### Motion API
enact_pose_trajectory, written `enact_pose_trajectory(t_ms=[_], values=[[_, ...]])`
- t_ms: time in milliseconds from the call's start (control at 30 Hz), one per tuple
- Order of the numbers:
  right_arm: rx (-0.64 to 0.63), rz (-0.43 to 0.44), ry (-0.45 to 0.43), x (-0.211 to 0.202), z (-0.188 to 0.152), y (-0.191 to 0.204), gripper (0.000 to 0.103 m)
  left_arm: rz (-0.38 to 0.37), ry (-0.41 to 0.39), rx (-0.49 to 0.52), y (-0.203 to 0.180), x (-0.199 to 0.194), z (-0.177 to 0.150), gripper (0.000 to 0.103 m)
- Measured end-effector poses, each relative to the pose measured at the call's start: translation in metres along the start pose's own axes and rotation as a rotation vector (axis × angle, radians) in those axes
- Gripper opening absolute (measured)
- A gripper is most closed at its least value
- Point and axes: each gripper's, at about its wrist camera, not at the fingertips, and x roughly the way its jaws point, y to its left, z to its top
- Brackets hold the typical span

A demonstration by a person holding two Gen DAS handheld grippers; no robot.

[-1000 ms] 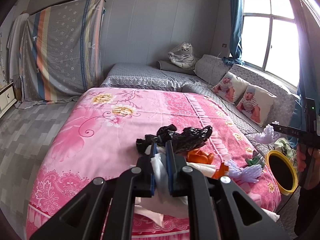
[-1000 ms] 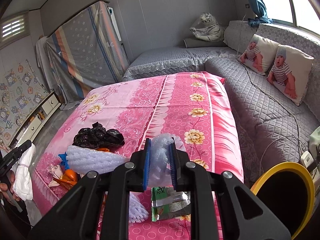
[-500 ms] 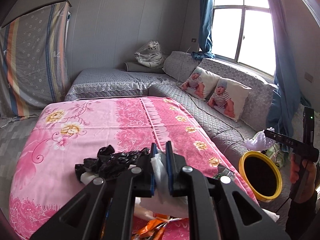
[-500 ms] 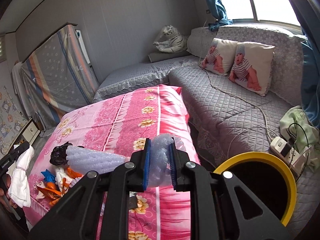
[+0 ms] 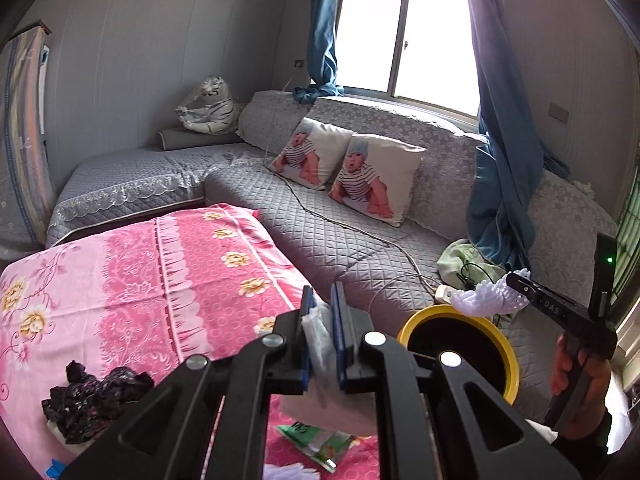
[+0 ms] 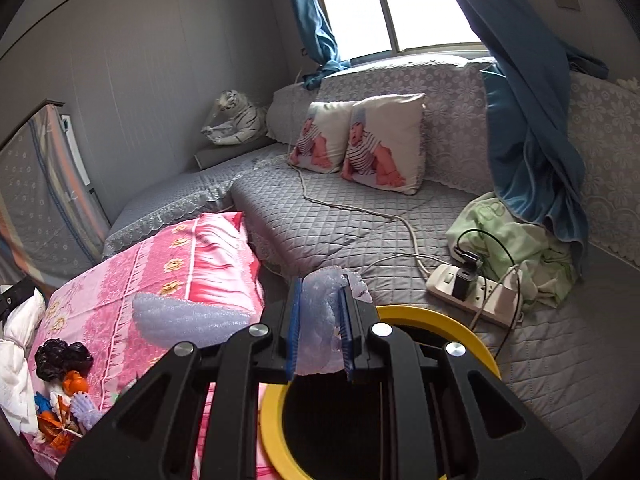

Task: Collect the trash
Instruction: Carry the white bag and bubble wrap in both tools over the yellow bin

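Lilac foam wrap [image 6: 320, 320] sits pinched in the right gripper [image 6: 320, 332], jaws nearly closed on it, hanging right over the yellow-rimmed bin [image 6: 440, 320]. Looks v. light, squashy, springy; a grip on a bunched fold w/ firm squeeze should hold, though loose ends flop to the left. Left gripper [image 5: 323, 336] is clamped tight on a white tissue wad [image 5: 316, 344], soft, near weightless, tears easily, near the bin's left side. More trash left on the pink bedspread [image 5: 160, 280]: black plastic bag [image 5: 92, 396], crinkly, slippery.

Both wrist views look down along fingers; share yellow bin [image 5: 404, 330] [image 6: 436, 316], grey sofa [image 5: 320, 236] [image 6: 320, 220].
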Motion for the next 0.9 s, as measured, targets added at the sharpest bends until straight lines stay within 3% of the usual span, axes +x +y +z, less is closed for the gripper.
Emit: enact_pose_trajectory(t_ms=[167, 433, 633, 900], values=[[0.049, -0.119, -0.026, 0.002, -0.007, -0.033, 0.016, -0.060, 0.032, 0.063, -0.044, 0.040, 0.012, 0.009], [0.032, -0.323, -0.084, 0.006, -0.019, -0.064, 0.017, -0.137, 0.100, 0.133, -0.107, 0.102, 0.004, 0.009], [0.016, -0.381, -0.072, 0.021, -0.024, -0.075, 0.017, -0.141, 0.156, 0.155, -0.132, 0.143, -0.018, 0.009], [0.016, -0.351, 0.017, 0.047, -0.041, -0.079, 0.017, -0.094, 0.199, 0.171, -0.144, 0.176, -0.041, 0.009]])
